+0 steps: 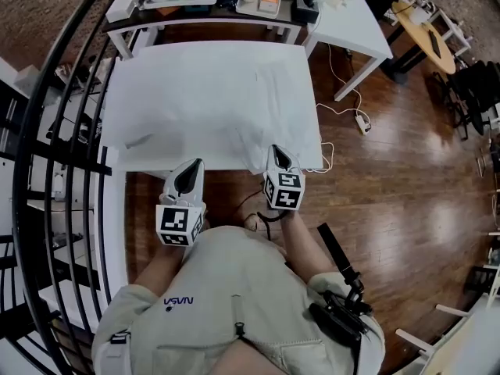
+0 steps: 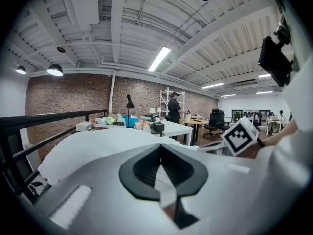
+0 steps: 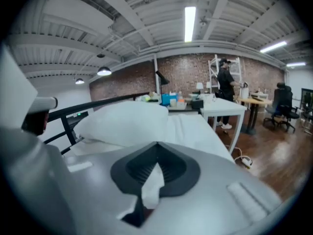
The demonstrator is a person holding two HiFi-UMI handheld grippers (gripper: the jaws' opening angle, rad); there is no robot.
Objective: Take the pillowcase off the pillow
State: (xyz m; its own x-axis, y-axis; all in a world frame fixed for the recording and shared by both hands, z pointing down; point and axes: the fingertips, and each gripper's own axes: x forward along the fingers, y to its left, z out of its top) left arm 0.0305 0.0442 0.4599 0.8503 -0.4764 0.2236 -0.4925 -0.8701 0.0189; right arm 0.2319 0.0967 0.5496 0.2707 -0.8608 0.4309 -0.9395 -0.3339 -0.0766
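**Pillowcase** (image 1: 234,104): white, still on the pillow (image 3: 124,124). It lies across the right half of the white table (image 1: 129,92), with one corner drooping over the near right edge.

**Left gripper** (image 1: 194,165): at the table's near edge, left of centre and pointing away from the person. Jaws clenched. The left gripper view (image 2: 160,148) shows a pale strip pinched between the pads, apparently pillowcase cloth, though the view there is dim.

**Right gripper** (image 1: 276,151): at the pillowcase's near edge, well apart from the left one. Jaws clamped on a fold of white pillowcase cloth, which bunches out below the pads in the right gripper view (image 3: 157,146).

**Back table** (image 1: 336,14): white, set against the far end of the first and crowded with small boxes and containers.

**Floor** (image 1: 398,201): dark polished wood, with a white cable (image 1: 340,108) running to a power strip (image 1: 363,122).

**Railing** (image 1: 58,131): black bars along the left side.

**Bystander** (image 2: 173,109): a person standing by the shelves at the brick wall.
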